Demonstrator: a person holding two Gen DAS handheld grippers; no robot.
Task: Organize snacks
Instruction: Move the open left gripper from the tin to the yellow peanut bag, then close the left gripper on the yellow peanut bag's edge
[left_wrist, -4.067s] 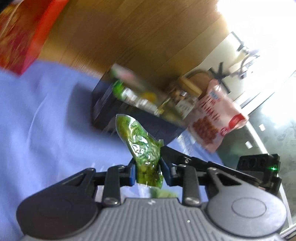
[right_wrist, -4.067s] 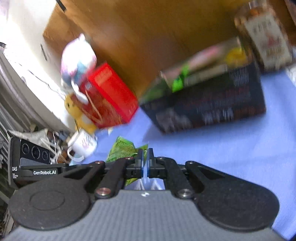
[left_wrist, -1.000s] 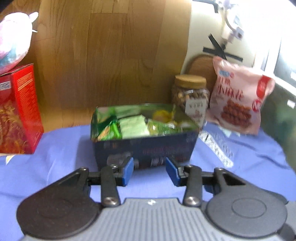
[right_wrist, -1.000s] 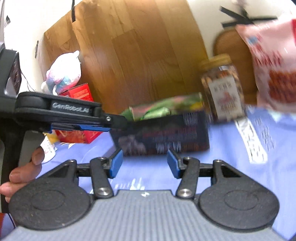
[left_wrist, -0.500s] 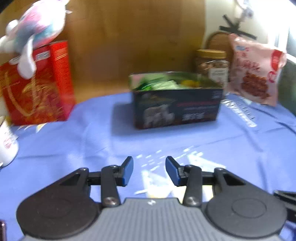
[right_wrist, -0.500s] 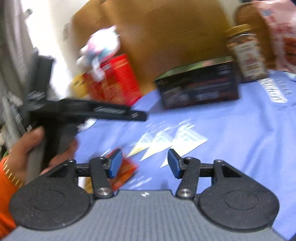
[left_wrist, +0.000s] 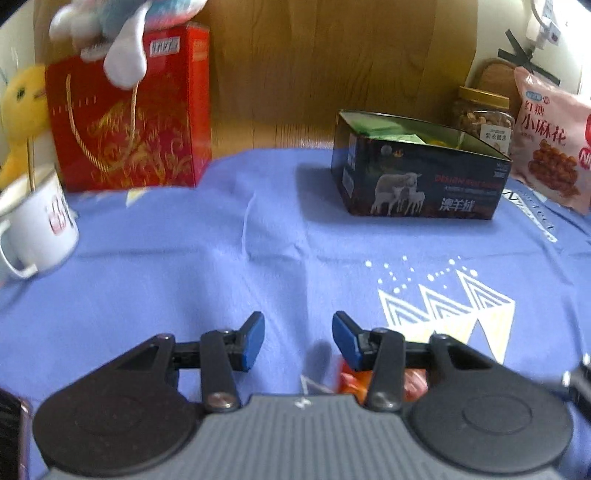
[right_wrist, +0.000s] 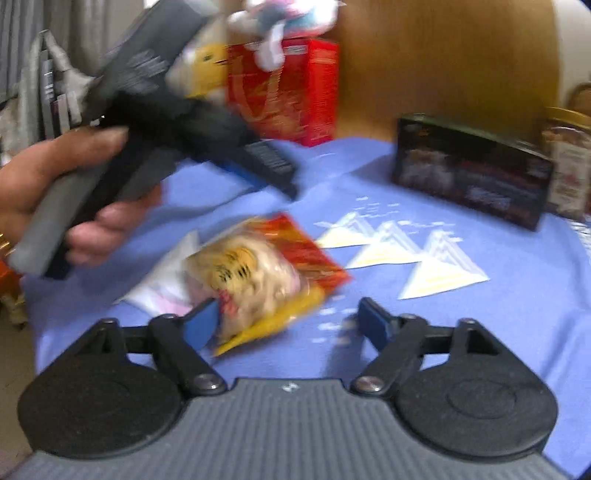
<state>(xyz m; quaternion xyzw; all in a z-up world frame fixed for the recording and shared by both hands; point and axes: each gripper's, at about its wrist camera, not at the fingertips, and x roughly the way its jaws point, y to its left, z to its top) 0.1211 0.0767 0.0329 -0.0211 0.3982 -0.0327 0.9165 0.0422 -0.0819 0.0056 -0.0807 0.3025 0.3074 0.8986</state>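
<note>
Dark box (left_wrist: 424, 184) already holds green packets; an orange snack bag (right_wrist: 266, 273) lies near it on the worktop, between the opening, empty right gripper (right_wrist: 284, 321). Left gripper (left_wrist: 298, 338) opening, empty.

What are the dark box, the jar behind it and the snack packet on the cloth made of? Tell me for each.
Dark box: likely printed cardboard, semi-gloss; flat panels, sharp folded corners, printed sheep.
Jar: clear plastic or glass, cannot tell which; contents show through, yellowish lid.
Snack packet: thin plastic film, glossy; crinkled, shiny red and yellow print, though blurred.
</note>
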